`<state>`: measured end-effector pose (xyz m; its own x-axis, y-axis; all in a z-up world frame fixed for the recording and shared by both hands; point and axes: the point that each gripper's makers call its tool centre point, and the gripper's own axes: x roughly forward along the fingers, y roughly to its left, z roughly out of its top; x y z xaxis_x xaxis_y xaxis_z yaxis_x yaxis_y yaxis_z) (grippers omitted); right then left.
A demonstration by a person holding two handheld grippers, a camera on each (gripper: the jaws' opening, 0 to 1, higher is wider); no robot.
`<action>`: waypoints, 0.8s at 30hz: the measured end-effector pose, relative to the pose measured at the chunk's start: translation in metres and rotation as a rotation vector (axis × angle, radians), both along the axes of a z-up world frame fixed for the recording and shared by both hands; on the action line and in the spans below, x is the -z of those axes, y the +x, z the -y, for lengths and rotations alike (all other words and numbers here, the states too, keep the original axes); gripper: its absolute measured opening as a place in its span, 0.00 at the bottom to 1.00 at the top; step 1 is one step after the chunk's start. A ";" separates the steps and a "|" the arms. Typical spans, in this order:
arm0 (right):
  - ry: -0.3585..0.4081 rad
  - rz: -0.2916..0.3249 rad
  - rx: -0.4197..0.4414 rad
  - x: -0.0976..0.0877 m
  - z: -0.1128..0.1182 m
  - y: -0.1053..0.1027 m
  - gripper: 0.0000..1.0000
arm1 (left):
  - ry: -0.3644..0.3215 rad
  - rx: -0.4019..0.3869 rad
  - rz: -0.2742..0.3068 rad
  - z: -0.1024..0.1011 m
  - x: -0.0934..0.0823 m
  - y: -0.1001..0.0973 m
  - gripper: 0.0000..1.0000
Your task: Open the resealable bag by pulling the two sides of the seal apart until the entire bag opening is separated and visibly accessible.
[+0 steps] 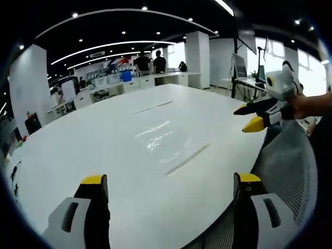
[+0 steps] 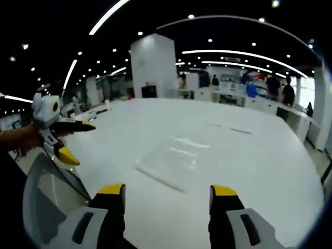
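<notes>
Both yellow-tipped claws, left claw [image 1: 171, 181] and right claw [image 2: 168, 189], hung released above the white table [image 2: 270, 171], holding nothing; the clear resealable plastic bag [image 2: 174, 158] lay flat ahead, so each should pinch one seal lip.

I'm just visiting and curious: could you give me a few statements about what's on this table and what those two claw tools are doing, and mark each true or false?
1. A clear resealable bag lies flat on the white table. True.
2. The right gripper is clamped on the bag. False: its jaws are open and short of the bag.
3. The left gripper holds nothing. True.
4. The bag is standing upright. False: it lies flat.
5. People stand in the background. True.
</notes>
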<state>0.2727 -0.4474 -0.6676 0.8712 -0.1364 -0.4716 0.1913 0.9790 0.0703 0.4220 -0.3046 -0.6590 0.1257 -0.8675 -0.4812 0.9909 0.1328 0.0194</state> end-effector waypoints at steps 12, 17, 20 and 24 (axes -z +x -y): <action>0.013 -0.023 -0.002 0.008 -0.003 -0.002 0.72 | 0.008 0.010 0.005 0.001 0.001 -0.001 0.99; 0.010 -0.009 0.002 0.004 -0.002 -0.002 0.72 | 0.004 0.009 0.005 0.001 0.000 -0.002 0.99; 0.003 -0.013 0.002 0.003 -0.001 -0.002 0.72 | 0.004 0.007 0.002 0.001 0.001 -0.002 0.99; 0.008 -0.002 0.001 0.002 0.001 -0.002 0.72 | 0.009 0.006 0.002 0.000 0.002 -0.001 0.99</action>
<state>0.2710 -0.4481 -0.6691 0.8701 -0.1335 -0.4745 0.1927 0.9782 0.0780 0.4209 -0.3050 -0.6607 0.1210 -0.8640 -0.4888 0.9917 0.1262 0.0223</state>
